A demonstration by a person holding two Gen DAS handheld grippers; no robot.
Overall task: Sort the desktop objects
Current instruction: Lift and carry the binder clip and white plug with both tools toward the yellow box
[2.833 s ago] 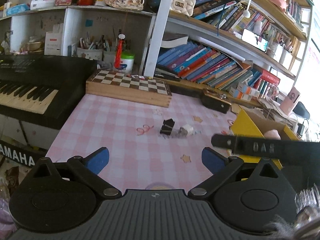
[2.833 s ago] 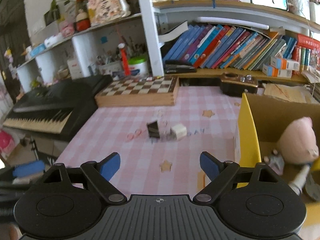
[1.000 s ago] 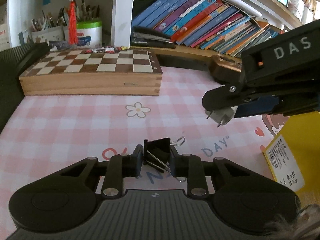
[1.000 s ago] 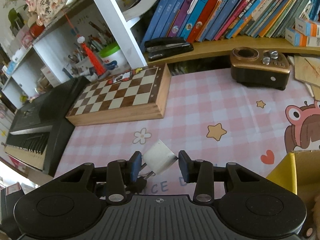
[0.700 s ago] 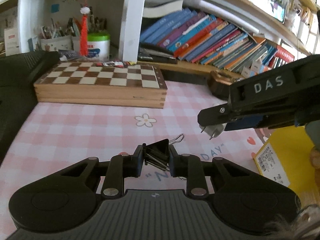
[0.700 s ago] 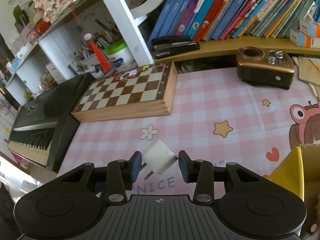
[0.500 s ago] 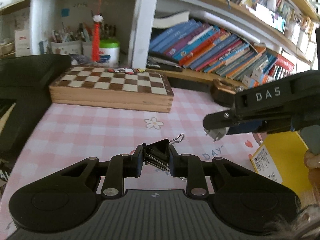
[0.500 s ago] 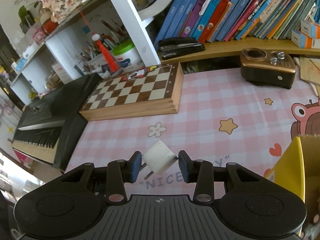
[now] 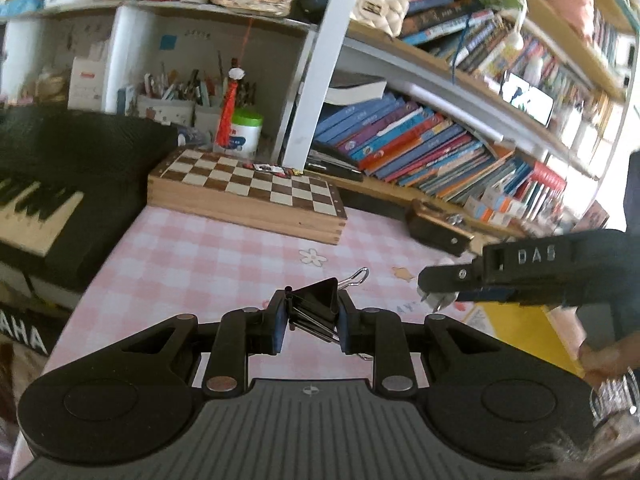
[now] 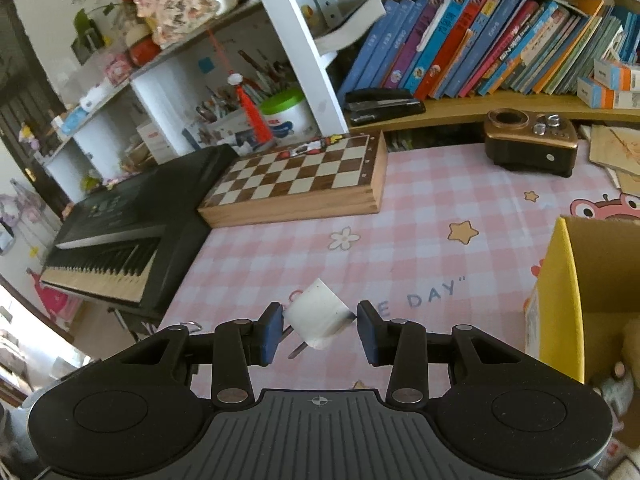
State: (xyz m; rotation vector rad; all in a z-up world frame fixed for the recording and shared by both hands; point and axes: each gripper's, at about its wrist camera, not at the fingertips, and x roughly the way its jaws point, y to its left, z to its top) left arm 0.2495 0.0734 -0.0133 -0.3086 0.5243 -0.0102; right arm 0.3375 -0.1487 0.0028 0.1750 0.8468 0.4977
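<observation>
Black steel fills the left gripper [image 9: 311, 320]: a binder clip [image 9: 316, 307] is clenched between its blue pads, its wire handle poking up and forward past the fingertips, the whole thing carried clear above the pink checked tablecloth [image 9: 192, 256]. The right gripper [image 10: 319, 326] grasps a white plug adapter [image 10: 318, 314], tilted corner-up between the pads with its metal prongs slanting down toward the left finger; in the left wrist view that same gripper [image 9: 434, 285] crosses in from the right, ahead of the left tongs, with the prongs showing under its tip. Both objects are therefore lifted and neither touches the table. A yellow cardboard box [image 10: 560, 280] stands open to the right of the right gripper, near its right finger, with what looks like a soft toy low inside; from the left tongs it lies further right, beyond the other gripper. Well ahead of both grippers sit the wooden chessboard box [image 10: 304, 184] and, to the left, the keyboard [image 10: 108, 248]. The step in hand seems to be the carry after a double pick-up. Next, I judge, each gripper must swing right until its load hangs over the box opening, clear of the yellow wall, then let go; the right gripper, being nearer, likely goes first so the two do not collide.
</observation>
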